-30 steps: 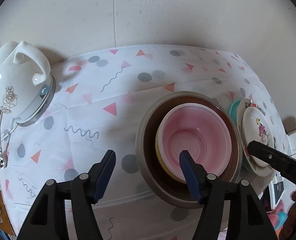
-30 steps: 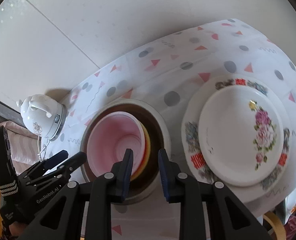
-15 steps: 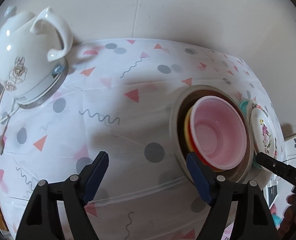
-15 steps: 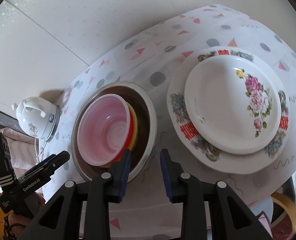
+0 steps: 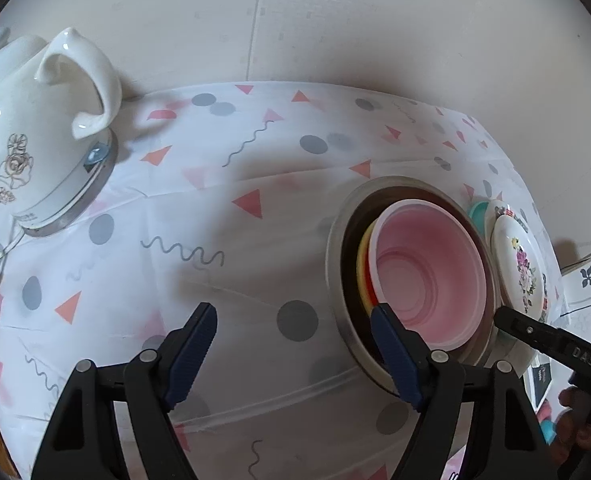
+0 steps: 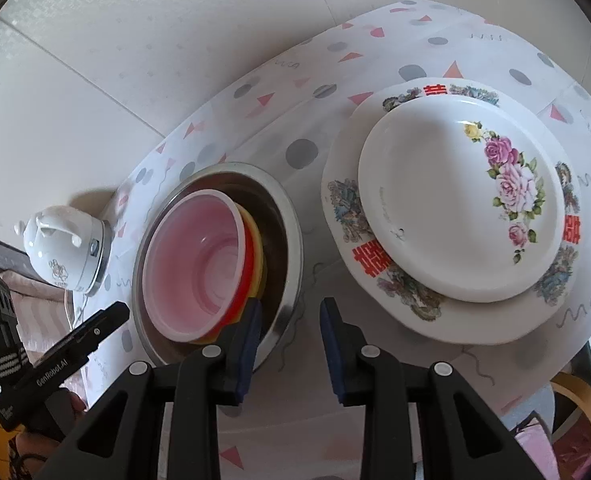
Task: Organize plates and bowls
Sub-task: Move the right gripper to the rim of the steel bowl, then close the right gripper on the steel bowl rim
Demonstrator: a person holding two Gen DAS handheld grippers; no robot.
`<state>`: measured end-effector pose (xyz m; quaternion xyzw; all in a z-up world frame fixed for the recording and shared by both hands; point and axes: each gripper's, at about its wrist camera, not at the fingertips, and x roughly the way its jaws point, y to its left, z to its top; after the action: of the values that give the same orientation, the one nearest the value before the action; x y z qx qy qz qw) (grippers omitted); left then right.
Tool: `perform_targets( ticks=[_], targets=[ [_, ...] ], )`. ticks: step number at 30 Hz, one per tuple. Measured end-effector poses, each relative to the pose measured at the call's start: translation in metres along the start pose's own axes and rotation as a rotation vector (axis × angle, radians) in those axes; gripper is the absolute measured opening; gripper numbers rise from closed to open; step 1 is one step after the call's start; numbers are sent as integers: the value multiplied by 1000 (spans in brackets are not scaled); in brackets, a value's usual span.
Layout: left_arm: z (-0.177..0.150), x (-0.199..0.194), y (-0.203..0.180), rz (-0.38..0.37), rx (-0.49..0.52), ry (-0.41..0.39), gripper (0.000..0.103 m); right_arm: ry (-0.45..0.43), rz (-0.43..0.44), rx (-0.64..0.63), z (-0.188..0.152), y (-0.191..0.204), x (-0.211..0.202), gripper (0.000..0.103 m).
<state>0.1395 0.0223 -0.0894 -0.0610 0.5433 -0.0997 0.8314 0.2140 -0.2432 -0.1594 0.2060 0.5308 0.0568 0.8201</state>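
Soft daylight fills both my views, sharp and free of blur. A broad soft shadow lies across the tablecloth (image 5: 215, 184), small glints sit on the kettle (image 5: 35, 120), and the fisheye bends everything toward black corners.

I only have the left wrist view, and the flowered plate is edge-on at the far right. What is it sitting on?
Observer: The flowered plate lies on a larger plate with red characters around its rim.
Operator: And the right gripper? I see just one finger.
Observer: The right gripper has its jaws apart, astride the near rim of the steel bowl. One is inside and one is over the tablecloth, and they are not closed on it.
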Motion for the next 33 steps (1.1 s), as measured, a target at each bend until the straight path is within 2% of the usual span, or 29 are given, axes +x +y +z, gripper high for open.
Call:
perform_targets(
  ticks=[3, 7, 13, 19, 25, 29, 31, 33],
  targets=[
    [0, 2, -3, 1, 16, 3, 75, 3, 6, -7, 2, 2, 6, 30],
    [1, 9, -6, -9, 31, 20, 55, 9, -19, -23, 4, 6, 14, 30],
    [1, 19, -9, -50, 31, 49, 43, 29, -26, -28, 6, 6, 26, 30],
    [4, 28, -12, -81, 41, 74, 35, 59, -19, -13, 5, 3, 38, 28],
    [5, 37, -13, -123, 66, 97, 35, 66, 23, 14, 5, 0, 46, 22],
    [4, 40, -16, -134, 102, 91, 33, 63, 37, -12, 7, 3, 48, 16],
    [2, 39, -19, -146, 131, 83, 22, 61, 42, -30, 6, 5, 48, 14],
    [0, 38, -24, -137, 172, 76, 22, 44, 46, -51, 5, 7, 46, 14]
  ],
)
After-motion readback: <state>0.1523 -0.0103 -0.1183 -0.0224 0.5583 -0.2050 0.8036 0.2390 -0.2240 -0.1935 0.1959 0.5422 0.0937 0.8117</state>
